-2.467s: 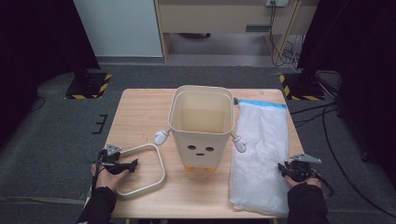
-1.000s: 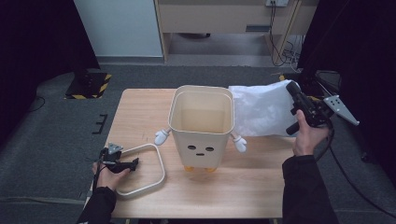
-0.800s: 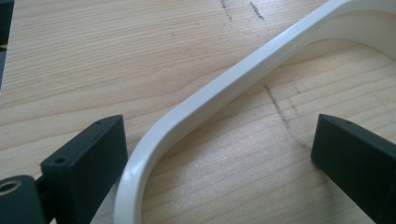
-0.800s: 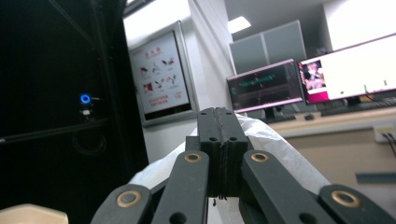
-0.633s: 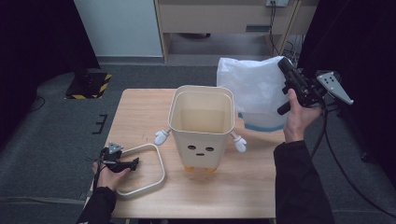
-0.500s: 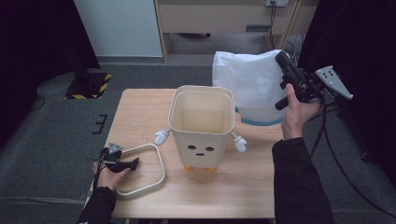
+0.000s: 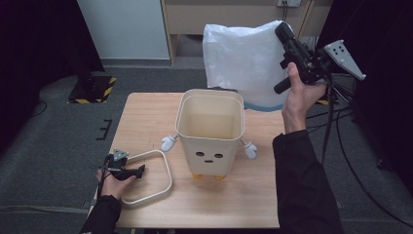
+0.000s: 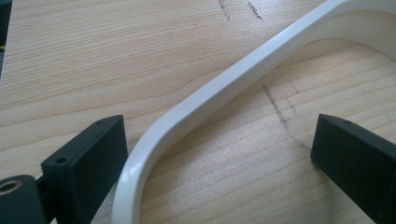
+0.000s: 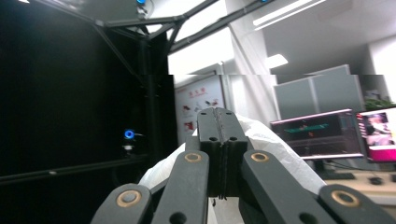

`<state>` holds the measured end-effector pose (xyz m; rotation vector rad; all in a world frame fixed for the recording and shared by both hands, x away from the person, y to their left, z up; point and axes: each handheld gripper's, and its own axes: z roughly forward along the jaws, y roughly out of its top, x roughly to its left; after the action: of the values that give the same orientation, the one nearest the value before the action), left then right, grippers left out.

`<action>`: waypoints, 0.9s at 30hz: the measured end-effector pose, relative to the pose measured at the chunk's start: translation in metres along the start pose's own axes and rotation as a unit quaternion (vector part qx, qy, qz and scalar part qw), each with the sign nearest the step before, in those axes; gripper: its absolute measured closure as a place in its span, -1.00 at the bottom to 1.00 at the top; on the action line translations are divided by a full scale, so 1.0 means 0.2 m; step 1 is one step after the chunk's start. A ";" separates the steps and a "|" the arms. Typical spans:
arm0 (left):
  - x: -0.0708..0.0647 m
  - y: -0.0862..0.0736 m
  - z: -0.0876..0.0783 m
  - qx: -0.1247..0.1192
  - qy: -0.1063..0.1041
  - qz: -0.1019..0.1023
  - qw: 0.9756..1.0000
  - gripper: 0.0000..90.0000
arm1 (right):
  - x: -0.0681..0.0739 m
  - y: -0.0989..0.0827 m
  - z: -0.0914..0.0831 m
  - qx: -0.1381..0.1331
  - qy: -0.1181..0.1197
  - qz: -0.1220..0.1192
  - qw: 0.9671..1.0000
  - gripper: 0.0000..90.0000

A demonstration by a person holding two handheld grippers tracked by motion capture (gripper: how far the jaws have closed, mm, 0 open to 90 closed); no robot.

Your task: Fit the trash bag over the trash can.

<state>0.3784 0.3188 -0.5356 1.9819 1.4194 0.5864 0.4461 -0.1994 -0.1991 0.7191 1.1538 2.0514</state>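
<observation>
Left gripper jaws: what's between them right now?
In the left gripper view, the left gripper stands open; the white ring's curved bar crosses the gap beside one jaw, over bare wooden table.

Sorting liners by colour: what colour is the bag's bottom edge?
Blue, along the white bag's bottom edge; clearest in the high view.

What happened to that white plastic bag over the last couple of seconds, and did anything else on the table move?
The right gripper took hold of the white bag, which lay flat on the table's right side, and lifted it up and back; it now hangs behind the bin. The bin, the loose rim frame and the left gripper, jaws open around the frame, stayed put.
</observation>
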 end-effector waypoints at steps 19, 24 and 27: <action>0.00 0.00 0.00 -0.001 0.000 0.003 1.000 -0.94 | 0.24 -0.04 0.03 0.044 0.092 0.013 0.995 1.00; 0.00 0.00 0.00 -0.001 0.000 0.003 1.000 -0.94 | 0.29 -0.13 0.04 0.085 0.106 0.003 0.991 1.00; 0.00 0.00 0.00 -0.001 0.000 0.003 1.000 -0.94 | 0.30 -0.17 0.04 0.095 0.109 0.001 0.989 1.00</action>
<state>0.3781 0.3185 -0.5356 1.9863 1.4126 0.5908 0.4237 -0.1354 -0.2157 0.5941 1.4893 2.0796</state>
